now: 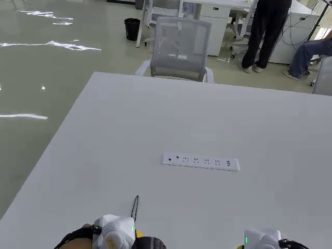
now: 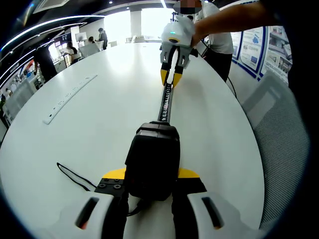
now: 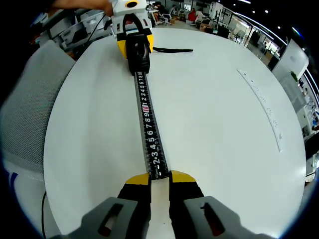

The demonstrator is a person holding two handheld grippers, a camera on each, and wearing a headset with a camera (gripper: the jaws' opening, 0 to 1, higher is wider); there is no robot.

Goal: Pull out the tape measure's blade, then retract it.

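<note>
My left gripper (image 2: 152, 175) is shut on the black tape measure body (image 2: 152, 159), which rests on the white table (image 2: 99, 124). The blade (image 2: 165, 102) runs out straight across the table to my right gripper (image 2: 172, 74). In the right gripper view the numbered blade (image 3: 148, 122) lies flat, and my right gripper (image 3: 159, 178) is shut on its tip. At its far end sits the tape measure body (image 3: 138, 50), held by the left gripper (image 3: 130, 22). The head view catches the left gripper (image 1: 116, 233), the right gripper (image 1: 262, 239) and part of the tape measure body (image 1: 150, 243) at the bottom edge.
A white power strip (image 1: 200, 162) lies mid-table. The case's thin black strap (image 1: 136, 206) trails on the table beside the left gripper. A grey mesh chair (image 1: 181, 49) stands at the far table edge. People (image 1: 264, 31) are at desks beyond.
</note>
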